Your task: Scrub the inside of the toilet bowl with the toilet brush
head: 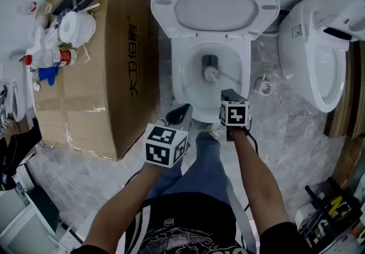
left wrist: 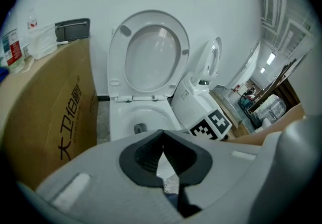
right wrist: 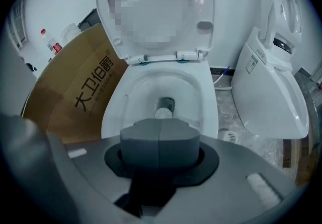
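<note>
Leaning over the bowl (head: 191,56), the person has the brush (head: 211,73) head down inside it, right by the drain hole. The thin handle runs back to the bowl's front rim, where the right gripper (head: 230,97) seems to be clamped on its end; its jaws are pressed together. The left gripper (head: 183,113) hangs just outside the front rim on the left, its tips touching with nothing between them, so it gives no support.

My worry is that grip. Held only at the far end, the handle could twist or slide in the jaws once the bristles push hard against the bowl wall. A quick stroke up toward the rim could also flick water out onto the floor and onto the person's leg (head: 205,161), which is right in front of the bowl. A high swing at the back of the bowl might knock the raised seat (head: 214,7) down.
</note>
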Motion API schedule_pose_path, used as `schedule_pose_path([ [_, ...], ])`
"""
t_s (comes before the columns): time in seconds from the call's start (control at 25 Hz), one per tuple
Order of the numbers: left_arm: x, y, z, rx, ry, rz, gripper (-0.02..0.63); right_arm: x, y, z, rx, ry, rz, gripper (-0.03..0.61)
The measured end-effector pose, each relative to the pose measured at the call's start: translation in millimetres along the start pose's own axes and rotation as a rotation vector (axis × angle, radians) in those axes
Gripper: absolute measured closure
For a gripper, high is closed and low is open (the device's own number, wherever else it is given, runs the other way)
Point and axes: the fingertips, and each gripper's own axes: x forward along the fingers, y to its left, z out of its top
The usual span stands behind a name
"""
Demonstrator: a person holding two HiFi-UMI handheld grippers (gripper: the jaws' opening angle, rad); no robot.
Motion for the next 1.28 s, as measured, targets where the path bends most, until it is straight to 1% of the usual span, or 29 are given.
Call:
schedule_pose_path([
  [0.16,-6.8,-17.2,6.8,0.017,-0.024,-0.008,0.621,-16.9,5.0,-21.4,0.015,0.006,0.019,0.430],
  [0.28,-12.4,-27.0,9.3,0.032,-0.033,-0.001,0.621,-29.3,9.0,-22.1,0.001,0.011,0.043,0.430],
  [0.4,-18.1,-35.1,8.8,0.046,-0.030,0.014,0.623,-43.1,15.2,-21.2,-0.015,-0.020,0.080,0.430],
  [0.6,-28.7,-58.5,8.4,0.068,-0.050,0.029,0.623,-83.9,9.5,-34.3,-0.010,-0.046,0.098,0.430],
  [0.92,-48.2,-88.9,14.8,0.079,-0.109,0.046,0.623,-137.0,5.1,-41.1,0.001,-0.152,0.146,0.430],
  [1.12,-69.3,-101.6,19.1,0.113,-0.148,0.026,0.623,-173.3,8.3,-37.1,-0.004,-0.223,0.138,0.430],
  [1.28,-87.6,-102.2,24.0,0.108,-0.178,0.012,0.623,-202.3,20.2,-35.3,-0.003,-0.268,0.134,0.430],
])
